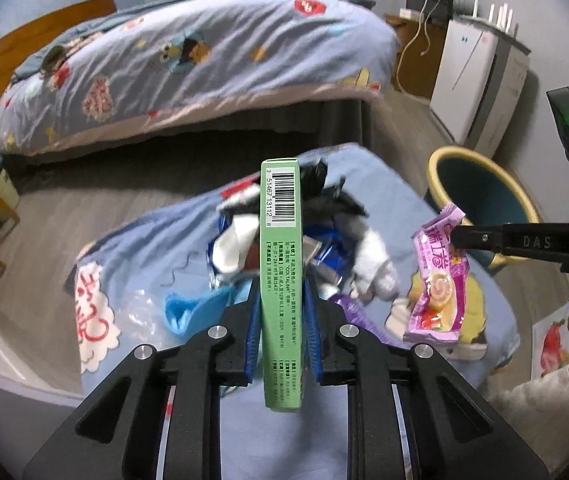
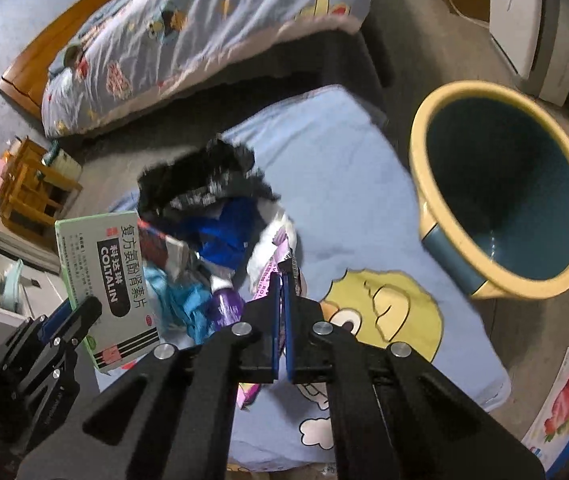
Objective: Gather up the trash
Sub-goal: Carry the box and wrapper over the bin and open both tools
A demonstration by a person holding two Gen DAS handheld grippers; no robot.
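Both hands are loaded and up off the pile. The left hand-held gripper [image 1: 282, 320] is clamped on a green Coltalin medicine box [image 1: 282, 280], held on edge so the barcode side faces the camera; from the right wrist view the same box [image 2: 104, 288] shows its printed face, out to the left of the heap. The right hand-held gripper [image 2: 282, 320] has its blue pads nearly together, pinching a pink snack wrapper [image 1: 438, 276] that hangs slack below the fingers. From the right wrist view only a sliver of the wrapper shows between the pads.

The remaining trash pile [image 2: 212, 232], a tangle of black plastic, blue and white scraps and a purple piece, lies on a low surface draped in a light blue cartoon sheet [image 2: 344, 168]. Just beside its far right edge stands the bin, a yellow-rimmed bucket [image 2: 502, 188] with a dark teal inside that looks empty from here. The bed [image 1: 188, 64] sits well behind.

I'd say this is the carry step: two items picked, neither dropped yet. The wrapper is nearer the bucket, so the right hand likely needs to swing over the rim and open. The limp wrapper may cling to a pad, so a clear opening above the mouth would help. The box then has to cross over the pile to follow it.
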